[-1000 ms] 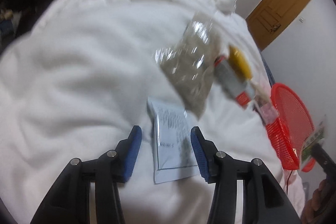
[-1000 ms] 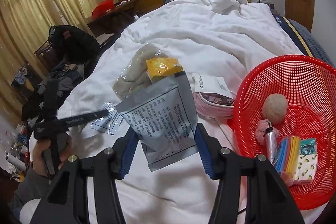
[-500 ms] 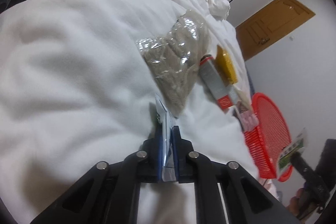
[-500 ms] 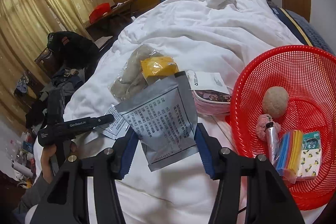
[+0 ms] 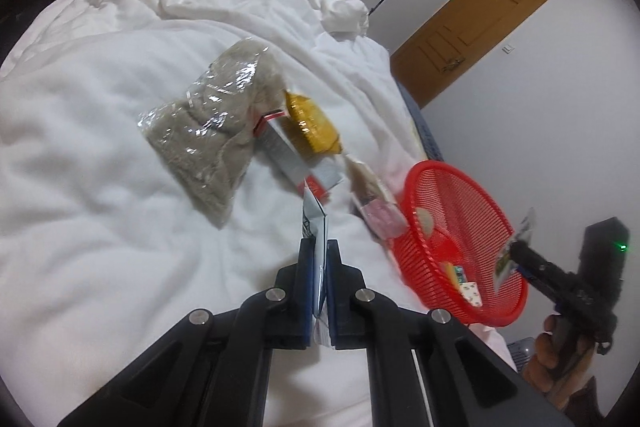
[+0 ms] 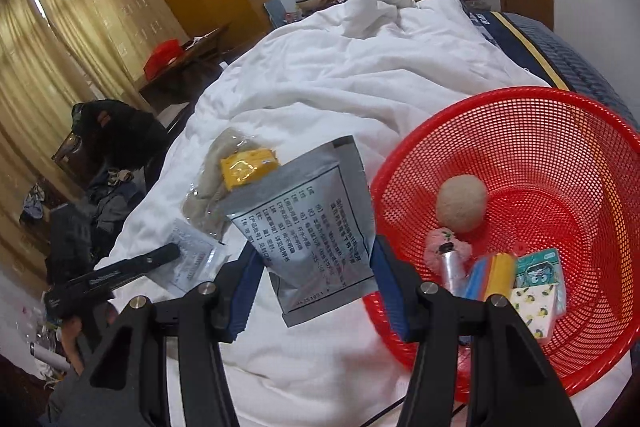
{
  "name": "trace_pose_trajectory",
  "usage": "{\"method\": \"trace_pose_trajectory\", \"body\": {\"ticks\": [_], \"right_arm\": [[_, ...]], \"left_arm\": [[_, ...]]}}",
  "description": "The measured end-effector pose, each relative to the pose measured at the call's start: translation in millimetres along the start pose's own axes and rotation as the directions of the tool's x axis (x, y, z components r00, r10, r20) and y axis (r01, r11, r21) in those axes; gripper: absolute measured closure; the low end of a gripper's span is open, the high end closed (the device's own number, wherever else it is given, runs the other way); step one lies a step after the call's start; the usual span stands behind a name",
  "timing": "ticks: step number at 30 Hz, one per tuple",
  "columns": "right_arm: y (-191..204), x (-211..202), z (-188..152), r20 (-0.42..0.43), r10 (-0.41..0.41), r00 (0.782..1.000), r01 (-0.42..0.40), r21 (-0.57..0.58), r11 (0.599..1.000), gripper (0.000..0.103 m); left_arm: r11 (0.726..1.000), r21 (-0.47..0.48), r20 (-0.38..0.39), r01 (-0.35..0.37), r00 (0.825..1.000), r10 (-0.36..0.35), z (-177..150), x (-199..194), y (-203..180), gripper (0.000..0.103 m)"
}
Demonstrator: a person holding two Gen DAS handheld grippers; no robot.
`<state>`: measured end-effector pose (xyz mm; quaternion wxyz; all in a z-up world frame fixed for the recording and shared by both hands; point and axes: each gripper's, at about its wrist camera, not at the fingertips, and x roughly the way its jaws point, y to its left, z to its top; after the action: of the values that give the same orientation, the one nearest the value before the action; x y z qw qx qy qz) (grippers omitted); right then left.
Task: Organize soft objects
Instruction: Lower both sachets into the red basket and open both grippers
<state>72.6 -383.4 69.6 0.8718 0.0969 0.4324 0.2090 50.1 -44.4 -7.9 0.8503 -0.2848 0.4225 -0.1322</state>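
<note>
From the left wrist view, we see the left hand-held gripper (image 5: pixel 319 281) clamped narrow on a thin flat sachet (image 5: pixel 316 227), held edge-on so that its long axis runs away from us along the fingers. Its jaws have just been closing, and the sachet sits pinched between them, lifted clear of the white duvet (image 5: pixel 100 187). The red basket (image 5: pixel 476 211) lies to the right and slightly farther off, its open mouth tilted toward us. Between gripper and basket lies a pink pouch (image 5: pixel 380 217), just beside the near-left rim; we judge it low enough to pass over. Farther left on the bed rest a clear bag of grey plush (image 5: pixel 208 131), a yellow packet (image 5: pixel 312 127) and a silver-and-red packet (image 5: pixel 296 163).

From the right wrist view, the right hand-held gripper (image 6: pixel 312 287) holds a large grey foil pouch (image 6: pixel 308 223) across its width, jaws standing fairly wide on it, long axis pointing up and away. The basket's rim (image 6: pixel 500 95) is immediately right, partly under this gripper, so we judge the right hand the nearer one. Inside are a beige ball (image 6: pixel 462 203), a pink plush (image 6: pixel 448 247) and small packets (image 6: pixel 536 287), leaving room on the far side.
</note>
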Motion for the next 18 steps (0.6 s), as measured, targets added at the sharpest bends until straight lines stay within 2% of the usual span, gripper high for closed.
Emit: {"method": "trace_pose_trajectory", "body": {"ticks": [3,7,11,15,18], "right_arm": [[-8,-1,2,0.002,-0.019,1.000,0.019,0.008,1.000,0.049],[-25,-2,2,-0.010,-0.075,0.997,0.075,0.032,0.997,0.049],[-50,-11,4,-0.001,-0.177,0.984,0.177,0.054,0.983,0.049],[-75,-21,1,-0.022,-0.236,0.972,0.237,0.080,0.968,0.049],[-92,-25,-5,-0.045,-0.279,0.959,0.282,0.081,0.956,0.049]], "left_arm": [[1.000,0.030,-0.047,0.008,0.999,-0.007,2,11,-18,0.100],[0.994,0.104,-0.096,0.033,0.995,-0.023,6,22,-61,0.100],[0.981,0.177,-0.109,0.082,0.992,-0.064,13,28,-110,0.100],[0.970,0.207,-0.169,0.131,0.981,-0.096,17,53,-160,0.100],[0.962,0.246,-0.176,0.119,0.981,-0.076,16,75,-189,0.100]]}}
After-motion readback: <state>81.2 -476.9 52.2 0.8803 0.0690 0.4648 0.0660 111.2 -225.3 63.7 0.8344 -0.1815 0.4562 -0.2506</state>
